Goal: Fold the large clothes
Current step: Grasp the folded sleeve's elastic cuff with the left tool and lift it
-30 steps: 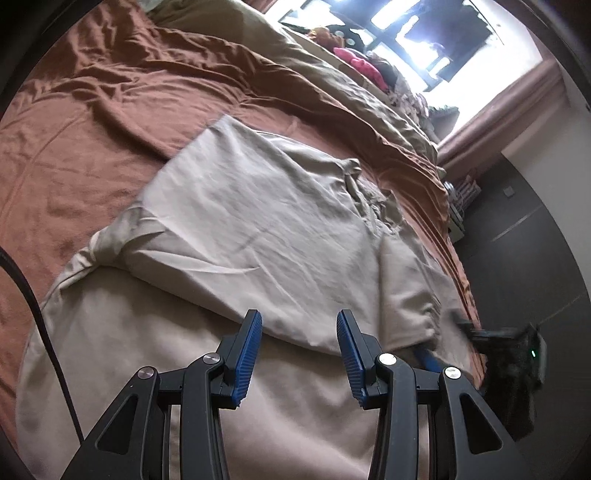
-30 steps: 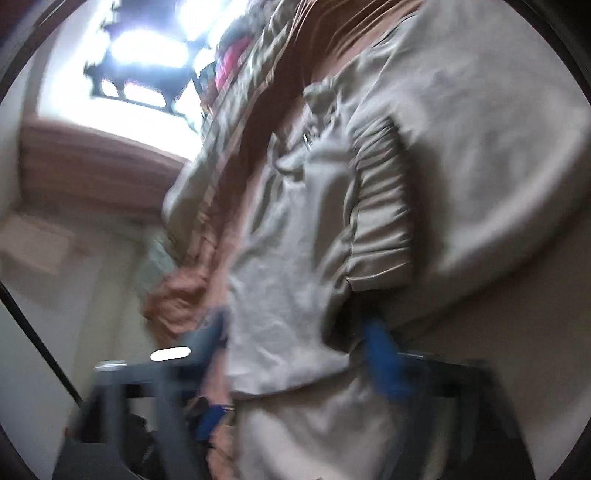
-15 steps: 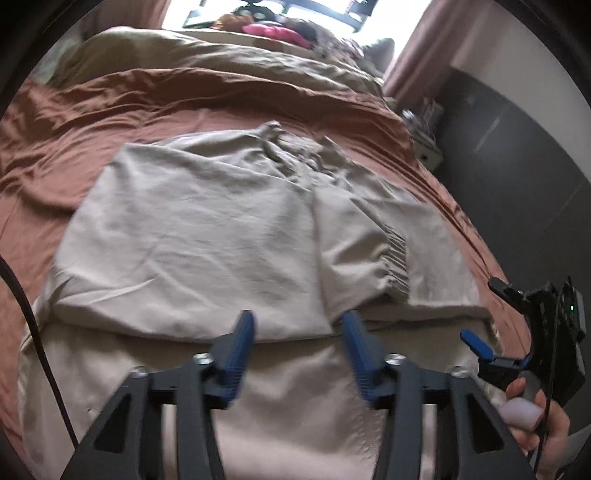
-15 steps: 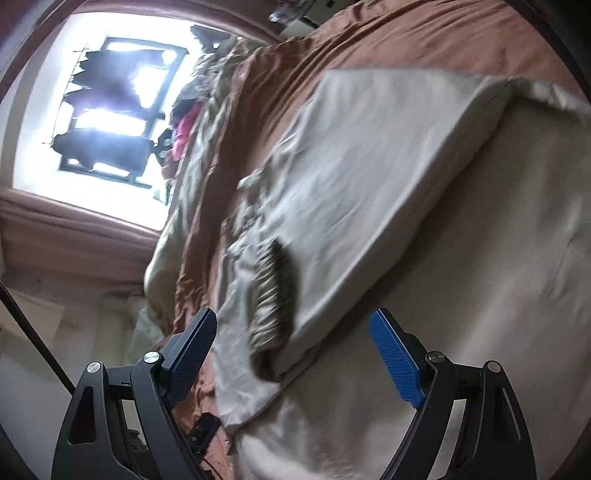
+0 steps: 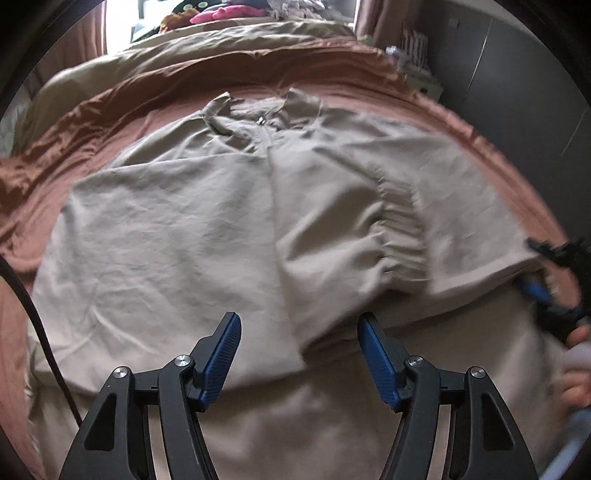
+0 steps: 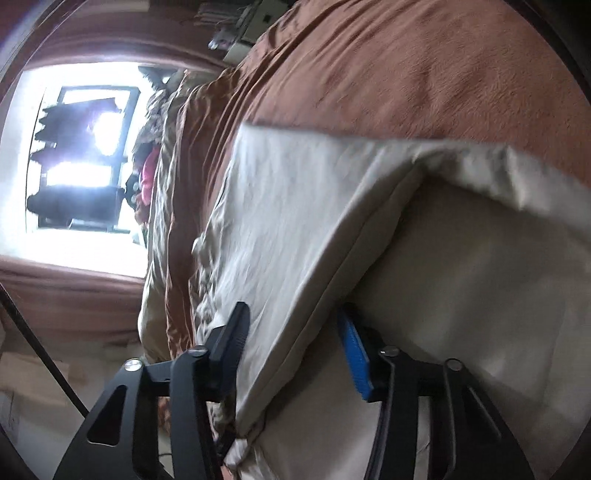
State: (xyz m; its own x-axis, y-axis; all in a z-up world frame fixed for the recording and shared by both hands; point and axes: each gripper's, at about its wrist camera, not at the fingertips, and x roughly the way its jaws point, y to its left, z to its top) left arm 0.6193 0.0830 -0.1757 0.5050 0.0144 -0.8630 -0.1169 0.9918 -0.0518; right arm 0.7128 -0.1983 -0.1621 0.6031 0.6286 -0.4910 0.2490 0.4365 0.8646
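R gripper [image 6: 291, 354] fingers closing w/ folded jacket [image 5: 229, 206] edge between them, pads not yet pinching. L gripper [image 5: 297, 356] fingers spreading, nothing between, hovering over the lower fold. Jacket lies flat mid-bed [image 5: 92, 110], collar toward far edge. Advice: get full bite on all layers before lifting. No containers visible.

Plain beige jacket [image 5: 192, 229] with a gathered cuff [image 5: 400, 236], lying on a rust-brown bedspread [image 6: 424, 74] beside an olive-tan duvet [image 5: 236, 37]; black gripper [image 5: 299, 354] frames with ribbed blue pads [image 5: 221, 362]; a magenta-pink item [image 5: 218, 14] by the window.
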